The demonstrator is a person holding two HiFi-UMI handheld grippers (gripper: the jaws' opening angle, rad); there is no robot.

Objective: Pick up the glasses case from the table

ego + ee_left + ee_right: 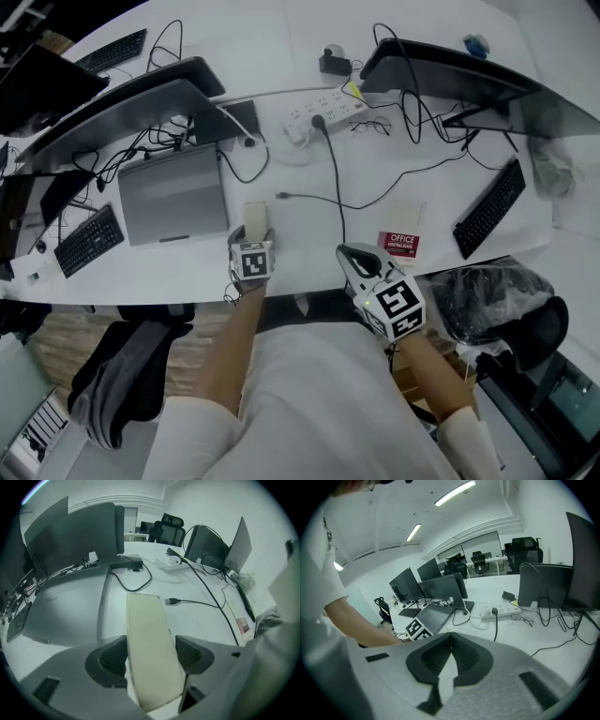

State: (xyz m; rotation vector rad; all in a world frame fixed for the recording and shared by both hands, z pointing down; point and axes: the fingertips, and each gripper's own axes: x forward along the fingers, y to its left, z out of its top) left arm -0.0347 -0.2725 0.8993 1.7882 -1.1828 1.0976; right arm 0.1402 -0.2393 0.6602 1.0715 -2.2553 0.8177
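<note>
The glasses case (255, 217) is a long cream, flat box lying on the white table (309, 178) just right of a closed laptop. In the left gripper view the glasses case (149, 634) runs lengthwise between the jaws. My left gripper (251, 236) points steeply down over its near end. Both pads of my left gripper (151, 654) rest against the case's long sides. My right gripper (352, 255) hovers at the table's front edge, to the right of the case and apart from it. In its own view my right gripper (451, 638) has its tips together with nothing between them.
A closed grey laptop (174, 195) lies left of the case. A USB cable end (281, 196) and a black power cord (336, 178) run to its right. Behind are a power strip (323, 111), spectacles (372, 127) and two monitors. A red-labelled booklet (401, 243) and a keyboard (489, 208) lie at right.
</note>
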